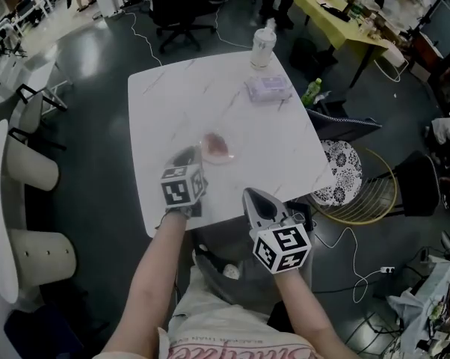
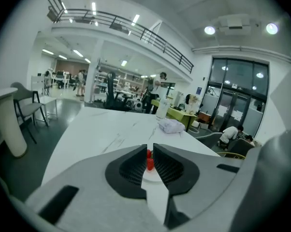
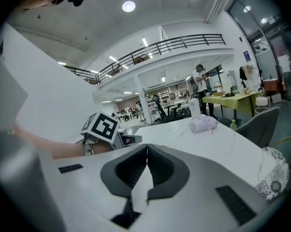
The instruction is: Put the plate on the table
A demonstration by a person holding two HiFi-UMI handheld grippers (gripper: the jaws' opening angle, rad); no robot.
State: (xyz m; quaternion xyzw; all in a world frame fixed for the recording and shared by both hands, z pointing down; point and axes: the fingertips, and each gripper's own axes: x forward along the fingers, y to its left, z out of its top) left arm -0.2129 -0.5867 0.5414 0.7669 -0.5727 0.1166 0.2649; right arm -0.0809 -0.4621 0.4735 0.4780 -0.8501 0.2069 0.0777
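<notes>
A small shallow plate [image 1: 217,146] with red fruit on it rests on the white marble table [image 1: 173,96], a little in from the front edge. My left gripper [image 1: 190,156] lies low on the table, just left of the plate and pointing at it. In the left gripper view its jaws [image 2: 150,149] stand a narrow gap apart, and the plate [image 2: 152,177] and the fruit [image 2: 149,162] show through that gap, just beyond the tips. My right gripper [image 1: 259,197] hovers at the table's front edge, right of the plate. Its jaws [image 3: 146,151] are shut and hold nothing.
A clear bottle [image 1: 262,45] and a pack of wipes [image 1: 267,88] stand at the table's far right. A chair with a patterned cushion [image 1: 343,172] and a green bottle [image 1: 312,92] are off its right side. White chairs [image 1: 31,163] are on the left.
</notes>
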